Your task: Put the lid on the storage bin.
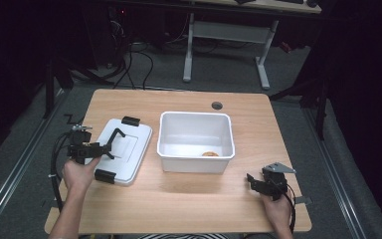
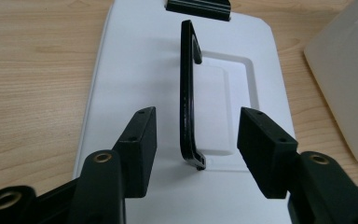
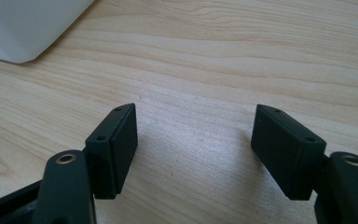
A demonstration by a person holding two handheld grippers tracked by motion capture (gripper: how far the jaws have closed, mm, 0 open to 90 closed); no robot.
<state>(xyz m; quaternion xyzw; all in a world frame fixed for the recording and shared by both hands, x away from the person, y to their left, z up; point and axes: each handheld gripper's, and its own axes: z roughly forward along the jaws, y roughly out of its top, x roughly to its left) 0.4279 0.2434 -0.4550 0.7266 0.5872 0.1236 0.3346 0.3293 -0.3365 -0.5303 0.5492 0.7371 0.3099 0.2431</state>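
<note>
Lid (image 2: 135, 70): near end cut by bottom edge | small tan item (image 1: 210, 154) in box (image 1: 165, 134): too small to identify

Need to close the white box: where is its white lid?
The white lid with black handle lies flat at table left, beside the white box, under the left gripper.

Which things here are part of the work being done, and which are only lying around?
Part of the work:
- white lid with its black handle, standing between the open jaws
- left gripper
- white bin, open beside the lid

Only lying around:
- small brownish item inside the bin
- right gripper, open over bare table
</note>
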